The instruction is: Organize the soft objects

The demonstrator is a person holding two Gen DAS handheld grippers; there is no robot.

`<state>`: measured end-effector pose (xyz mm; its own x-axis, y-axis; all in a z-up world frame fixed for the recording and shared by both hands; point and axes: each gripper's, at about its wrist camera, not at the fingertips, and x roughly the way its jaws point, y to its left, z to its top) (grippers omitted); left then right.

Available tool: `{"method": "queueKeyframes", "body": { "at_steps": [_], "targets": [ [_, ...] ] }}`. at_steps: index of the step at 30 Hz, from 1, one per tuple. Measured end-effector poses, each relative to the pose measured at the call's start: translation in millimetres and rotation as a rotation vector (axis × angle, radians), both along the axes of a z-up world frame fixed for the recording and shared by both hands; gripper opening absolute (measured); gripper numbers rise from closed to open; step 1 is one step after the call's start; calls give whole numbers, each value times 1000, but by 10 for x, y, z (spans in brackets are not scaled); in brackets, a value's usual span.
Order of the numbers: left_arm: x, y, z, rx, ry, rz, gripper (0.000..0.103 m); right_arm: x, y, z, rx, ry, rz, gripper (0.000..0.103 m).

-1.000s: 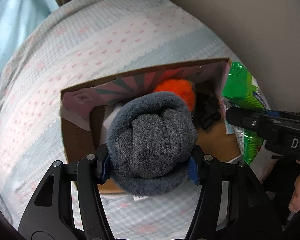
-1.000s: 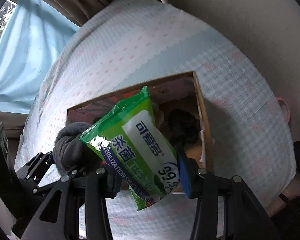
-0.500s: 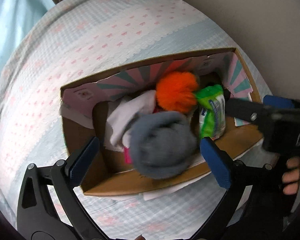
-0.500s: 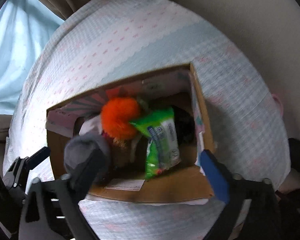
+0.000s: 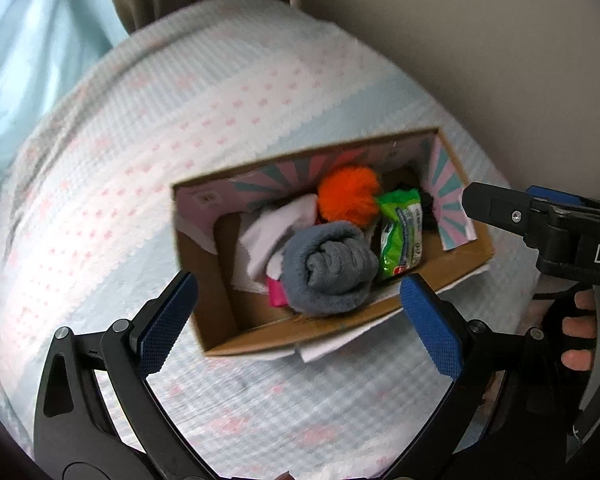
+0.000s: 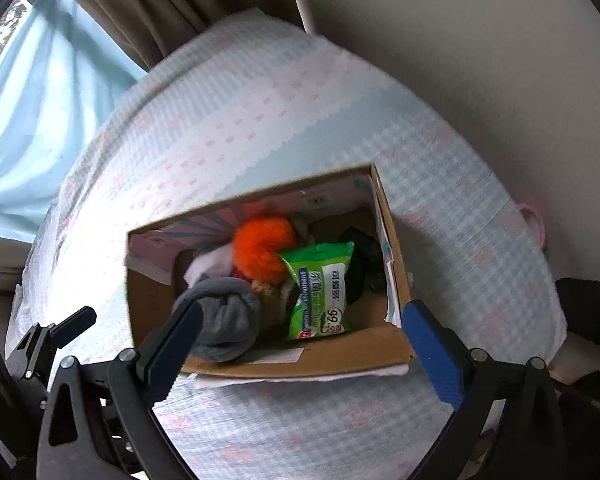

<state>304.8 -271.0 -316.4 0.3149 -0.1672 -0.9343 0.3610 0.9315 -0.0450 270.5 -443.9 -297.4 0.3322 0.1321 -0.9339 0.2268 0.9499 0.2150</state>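
Box (image 5: 260,330) of cardboard sits on the bed (image 5: 100,208), open side up, now carrying the soft items. Left tool (image 5: 300,316) spread wide, nothing between its blue pads; hovers above the near wall of the box. Right tool (image 6: 300,344) likewise wide and empty, over the near right part of the box.

Contents: grey rolled socks (image 5: 330,268) near middle, resting on white cloth (image 5: 272,232) with a pink item (image 5: 276,294) peeking out beneath; orange pompom (image 5: 350,198) at the far side; green wipes pack (image 6: 320,292) right of the roll; dark item (image 6: 360,264) in the far right corner, identity unclear.

Step judged: release done for both roll and pack, tools clear of the box. Next move, by judgement: locate any remaining soft object outside the box; none shows in either view, so the task may be near finished.

Orientation: wipes pack long axis runs near to far, leaning, printed face up. Sock roll axis roughly left to right, rolled end facing right and near.
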Motion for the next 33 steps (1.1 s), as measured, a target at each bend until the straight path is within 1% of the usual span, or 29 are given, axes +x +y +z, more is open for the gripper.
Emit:
{"method": "queueKeyframes", "body": {
  "at_steps": [3,7,8,11,13,17,19,21,25,29,33],
  "targets": [
    [-103,194,334,-27,-50,17,101,-126,136,359,-45,-69,12,99],
    [-284,544,829,-63,-140,47,101,-316,362,846,-94,-164,29,100],
    [-339,640,959,-69,-167,57,101,-372,423,969,-106,-190,34,100],
    [-615,944,1424,-84,-293,79,101,-592,693,1384,-172,-288,50,100],
    [-784,1129,1659,-107,-348,92,101,-756,878,1635,-210,-350,62,100],
    [-1068,1519,2028,-178,-421,130,101,-1104,1230,2079,-259,-470,75,100],
    [-1189,1683,2169,-197,-456,145,101,-1261,1359,2251,-266,-515,71,100],
    [-1342,1872,2328,-208,-503,158,101,-1409,1503,2395,-279,-553,65,100],
    [-1598,2157,2554,-212,-578,167,101,-1666,1733,2556,-289,-617,51,100],
    [-1799,2353,2669,-215,-628,172,101,-1911,1903,2642,-290,-671,25,100],
    [-2012,2480,2717,-209,-676,160,101,-2074,2035,2654,-323,-697,13,100]
  ]
}}
